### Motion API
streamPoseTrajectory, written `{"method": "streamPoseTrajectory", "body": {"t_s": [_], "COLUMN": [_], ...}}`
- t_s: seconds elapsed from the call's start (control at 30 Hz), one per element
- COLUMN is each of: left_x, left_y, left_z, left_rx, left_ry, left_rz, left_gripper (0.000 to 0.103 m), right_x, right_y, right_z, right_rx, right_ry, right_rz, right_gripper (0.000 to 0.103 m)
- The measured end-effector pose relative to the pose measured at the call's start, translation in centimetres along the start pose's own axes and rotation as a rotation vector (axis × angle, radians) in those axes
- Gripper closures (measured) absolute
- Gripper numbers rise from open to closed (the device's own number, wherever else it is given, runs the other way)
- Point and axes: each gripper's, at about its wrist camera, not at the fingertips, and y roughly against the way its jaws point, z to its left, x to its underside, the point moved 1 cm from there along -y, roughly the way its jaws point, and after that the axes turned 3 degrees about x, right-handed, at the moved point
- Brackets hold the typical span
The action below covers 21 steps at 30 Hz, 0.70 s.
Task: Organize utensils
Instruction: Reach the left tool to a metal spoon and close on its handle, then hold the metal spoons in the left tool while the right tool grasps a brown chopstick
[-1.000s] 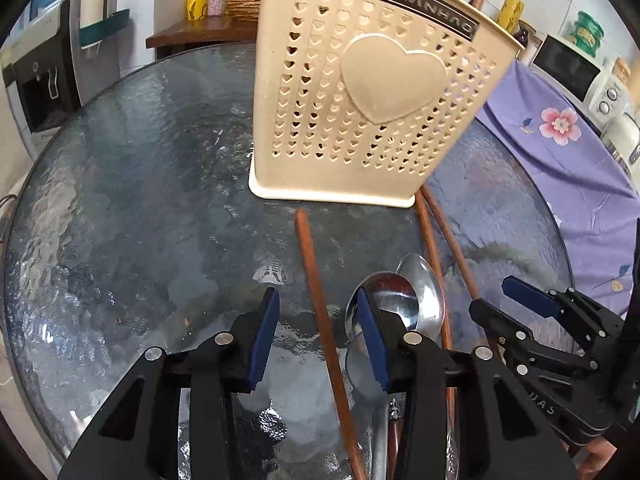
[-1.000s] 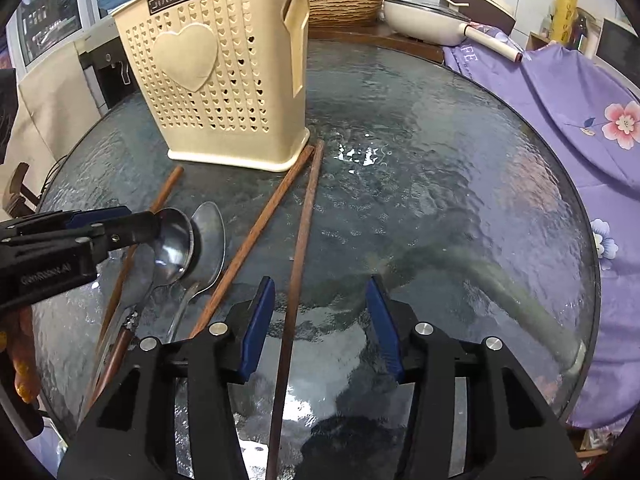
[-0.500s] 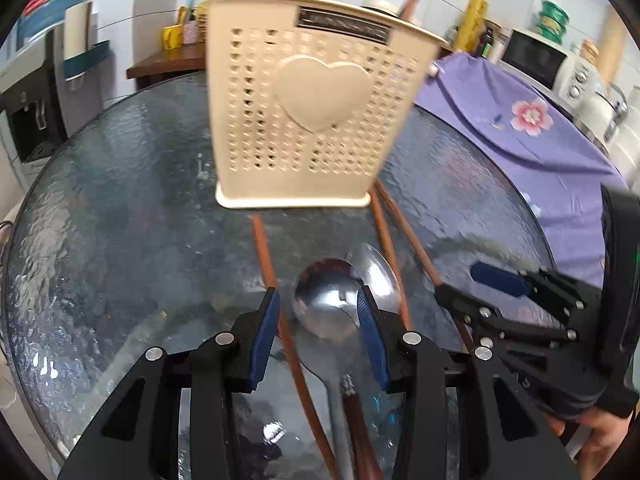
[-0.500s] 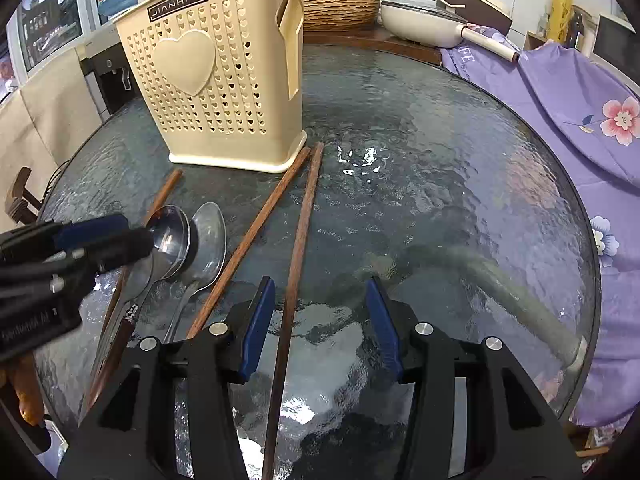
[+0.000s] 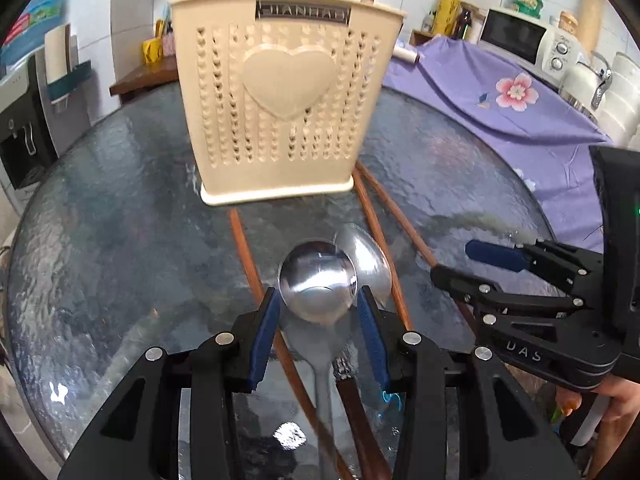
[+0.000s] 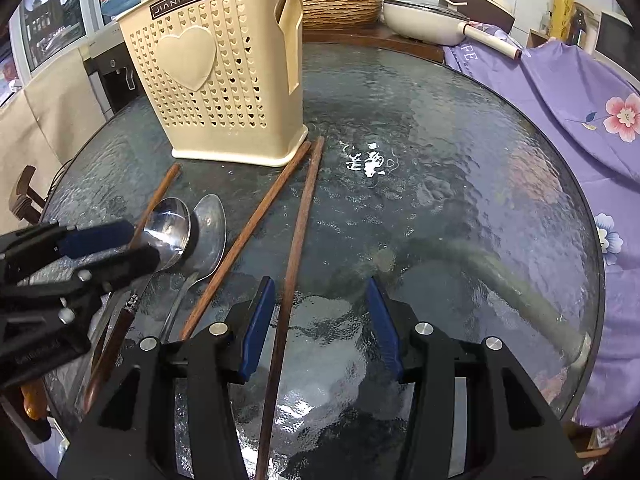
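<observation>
Left claw (image 5: 316,320) clamped on round spoon (image 5: 318,282) — right claw (image 6: 320,320) open, empty, above glass table (image 6: 440,200)

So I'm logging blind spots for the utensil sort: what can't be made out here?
- Holder contents: both views, its walls hide all but a few tips.
- Spoon handle: left view, passes under the left gripper; whether its pads touch the bowl is unclear.
- Chopstick near end: right view, cut by the bottom edge.
</observation>
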Motion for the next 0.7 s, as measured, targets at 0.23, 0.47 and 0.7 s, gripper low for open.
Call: {"method": "streamPoseTrajectory", "body": {"t_s": [0.23,0.47,0.7], "left_x": [0.2,0.2,0.2], "left_y": [-0.7,-0.7,-0.4], "left_z": [-0.2,0.1,0.6], "left_rx": [-0.028,-0.009,-0.012], "left_ry": [-0.040,-0.033,-0.056], "left_rz": [0.016,0.023,0.035], "left_gripper": [0.064,0.064,0.064], "right_x": [0.1,-0.3,-1.6], "right_y": [0.0,-0.2,-1.1], "right_z": [0.1,0.2,0.8], "right_rx": [0.001,-0.006,0.000], "right_ry": [0.001,0.012,0.035], "right_rz": [-0.001,0.011,0.022], "right_gripper": [0.055,0.055,0.055]}}
